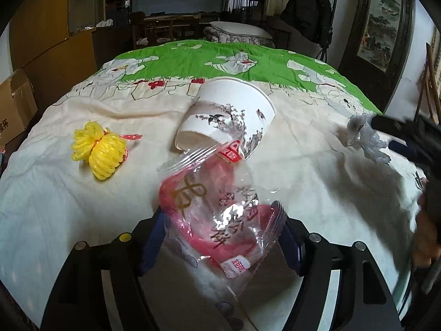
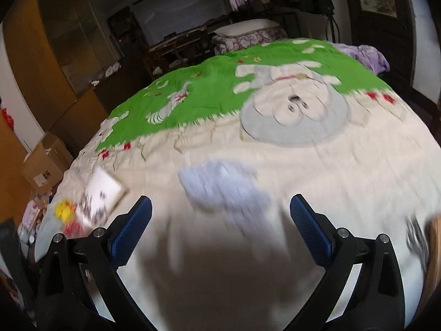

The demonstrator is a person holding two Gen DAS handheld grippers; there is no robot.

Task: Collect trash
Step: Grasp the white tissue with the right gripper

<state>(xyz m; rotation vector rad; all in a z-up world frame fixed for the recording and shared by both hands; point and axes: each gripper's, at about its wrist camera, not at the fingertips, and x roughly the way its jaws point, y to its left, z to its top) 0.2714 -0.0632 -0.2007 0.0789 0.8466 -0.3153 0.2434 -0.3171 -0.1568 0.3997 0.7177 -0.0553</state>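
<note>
Gripping a clear snack wrapper between the fingers of the left gripper, above the quilt; light, crinkly, slippery film, best pinched across its flat middle, long axis running up toward the tipped paper cup. Spread wide and holding nothing, right gripper, with a blurred pale plastic scrap lying just ahead on the quilt

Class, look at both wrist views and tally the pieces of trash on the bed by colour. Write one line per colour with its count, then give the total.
Yellow: 1, the yellow foam fruit net.
White: 1, the white printed paper cup lying on its side.
Clear with red: 1, the clear plastic snack wrapper with red print, held between the left gripper fingers.
Pale bluish: 1, the crumpled pale plastic bag.
Total: 4
</note>
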